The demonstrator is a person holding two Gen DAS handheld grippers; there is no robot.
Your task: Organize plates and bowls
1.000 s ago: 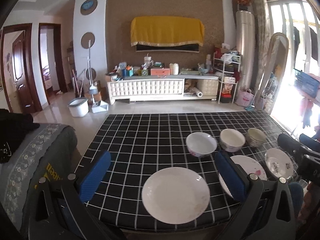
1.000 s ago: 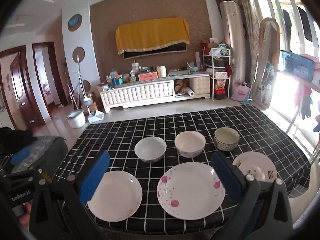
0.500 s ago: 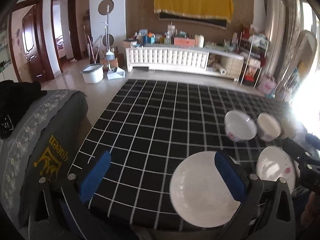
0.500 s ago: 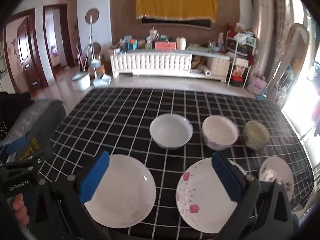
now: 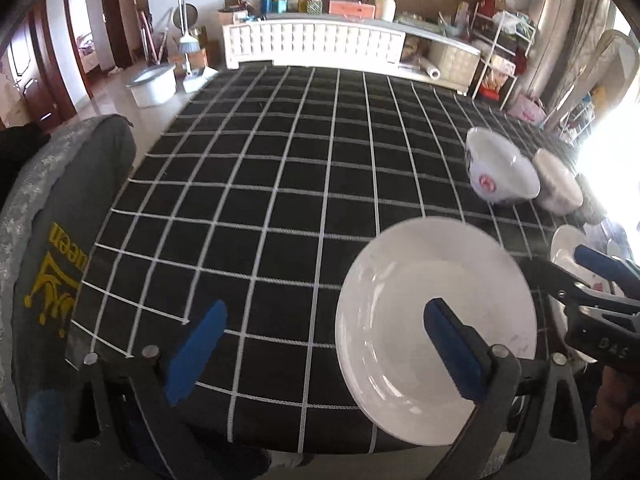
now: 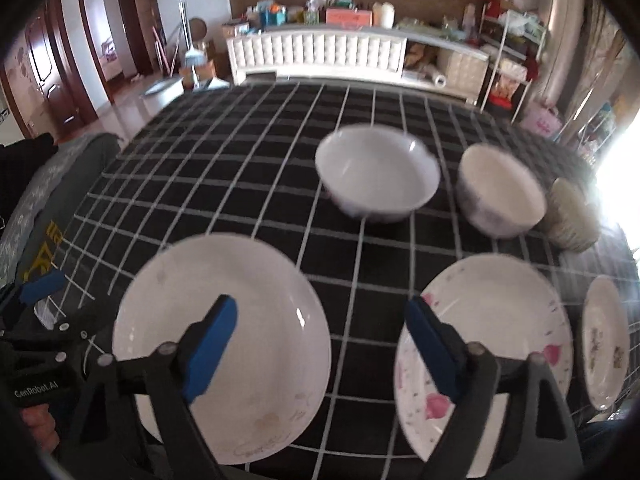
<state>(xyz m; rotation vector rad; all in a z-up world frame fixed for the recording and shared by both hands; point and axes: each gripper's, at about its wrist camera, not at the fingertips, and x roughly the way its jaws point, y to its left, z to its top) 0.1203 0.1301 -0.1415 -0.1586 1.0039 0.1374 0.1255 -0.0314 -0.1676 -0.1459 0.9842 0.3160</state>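
Both tongs have just been closing a little yet stand wide apart, gripping nothing. The left tongs (image 5: pixel 320 348) straddle the plain white plate's (image 5: pixel 436 328) left rim at the tabletop's (image 5: pixel 280 184) near edge. The right tongs (image 6: pixel 320 340) hover between that plate and the pink-flowered plate (image 6: pixel 500 344) (three bowls sit farther back).

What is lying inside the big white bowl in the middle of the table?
The white bowl looks empty: its visible inner wall is bare. Its near rim hides part of the bottom, so something small there cannot be excluded.
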